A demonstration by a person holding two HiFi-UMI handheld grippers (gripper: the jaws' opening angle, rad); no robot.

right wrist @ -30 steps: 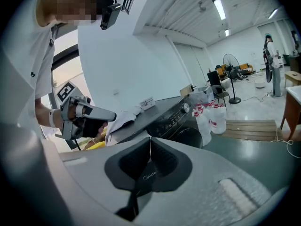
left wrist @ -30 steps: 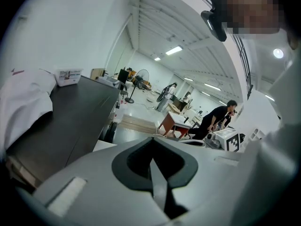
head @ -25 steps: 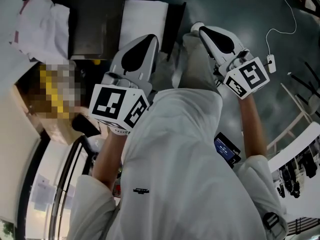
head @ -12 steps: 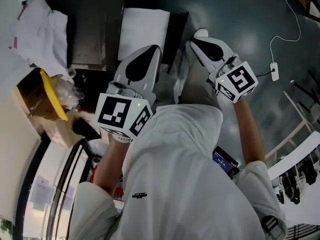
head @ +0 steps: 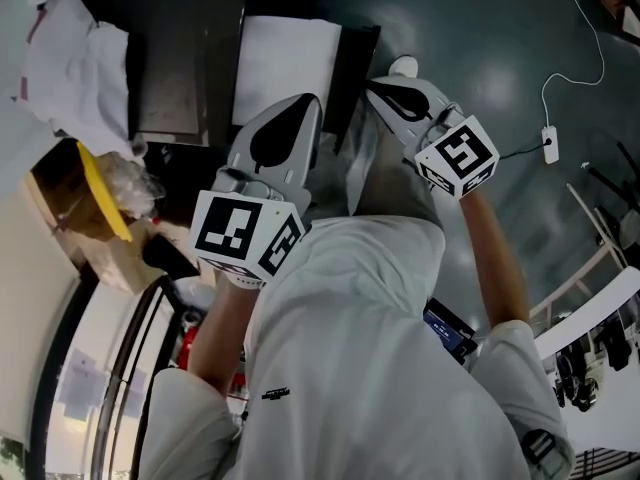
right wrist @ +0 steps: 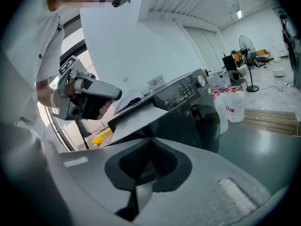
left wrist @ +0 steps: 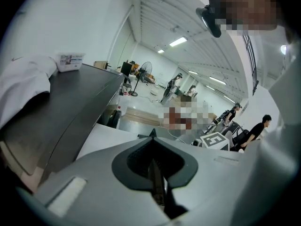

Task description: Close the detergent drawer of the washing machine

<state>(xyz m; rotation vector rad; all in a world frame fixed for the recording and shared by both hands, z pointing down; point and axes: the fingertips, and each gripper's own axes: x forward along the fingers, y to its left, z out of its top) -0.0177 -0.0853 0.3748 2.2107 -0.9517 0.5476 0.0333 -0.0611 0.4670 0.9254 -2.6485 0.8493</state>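
The washing machine [head: 175,68] is dark grey and stands just ahead of me; its control panel and door [right wrist: 188,107] face the right gripper view. A pale flat panel, seemingly the detergent drawer [head: 285,63], sticks out from its front top [right wrist: 134,119]. My left gripper [head: 310,100] is held close to my chest, pointing at that panel, jaws together and empty [left wrist: 152,134]. My right gripper [head: 374,86] hovers beside it to the right, clear of the machine, also shut on nothing [right wrist: 150,139].
White cloth [head: 75,58] lies on the machine's top. A cardboard box with a yellow item [head: 100,183] sits at the left. A cable with a small white box [head: 548,133] lies on the floor at right. Detergent jugs [right wrist: 233,105] stand beside the machine.
My right gripper has drifted up and left, towards the pale panel. The left gripper has barely moved.
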